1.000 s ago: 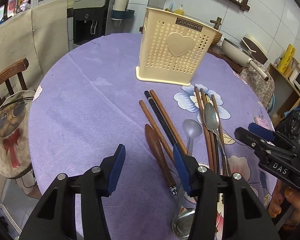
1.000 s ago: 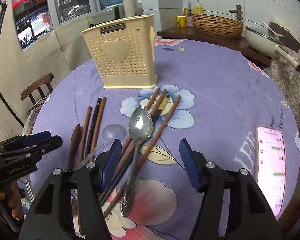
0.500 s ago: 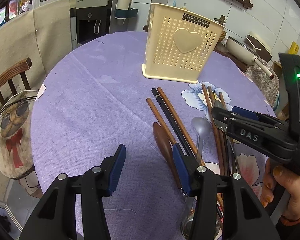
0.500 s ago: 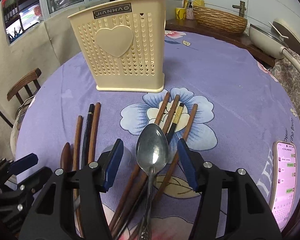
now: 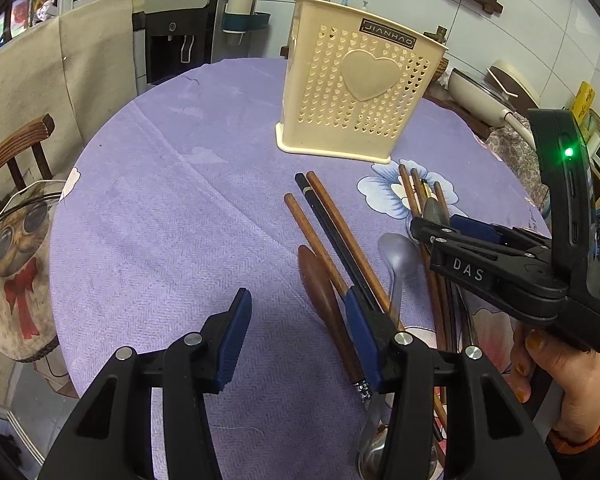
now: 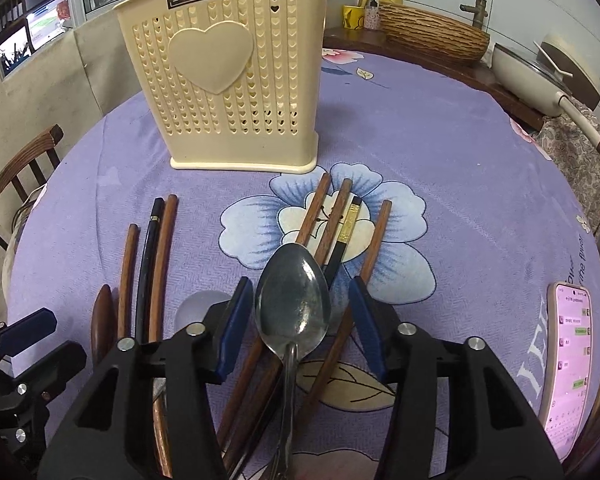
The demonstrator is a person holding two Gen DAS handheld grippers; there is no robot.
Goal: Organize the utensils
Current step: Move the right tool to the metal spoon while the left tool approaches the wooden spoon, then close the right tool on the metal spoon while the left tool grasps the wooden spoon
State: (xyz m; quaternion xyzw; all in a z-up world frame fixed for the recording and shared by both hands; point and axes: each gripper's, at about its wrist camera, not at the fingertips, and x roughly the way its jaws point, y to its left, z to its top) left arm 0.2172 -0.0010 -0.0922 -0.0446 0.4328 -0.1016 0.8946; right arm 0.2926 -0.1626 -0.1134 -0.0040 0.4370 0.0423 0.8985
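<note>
Perforated cream plastic utensil holder [image 6: 224, 80] with raised heart, upper centre on purple woven-cloth bench [image 6: 440, 152], wooden chopsticks [image 6: 314, 216] fanned below it, dull metal spoon [image 6: 292, 308] lower centre between right gripper [image 6: 298, 322] jaws, just closing, pads not touching, left gripper [image 5: 296, 340] jaws half open, empty.

You get soft, even indoor light; shadows on the purple woven tablecloth [image 6: 440, 152] are weak. The shiny steel spoon bowl [image 6: 293, 306] reflects some glare. Both views are sharp, but edges bend strongly and corners go black.
</note>
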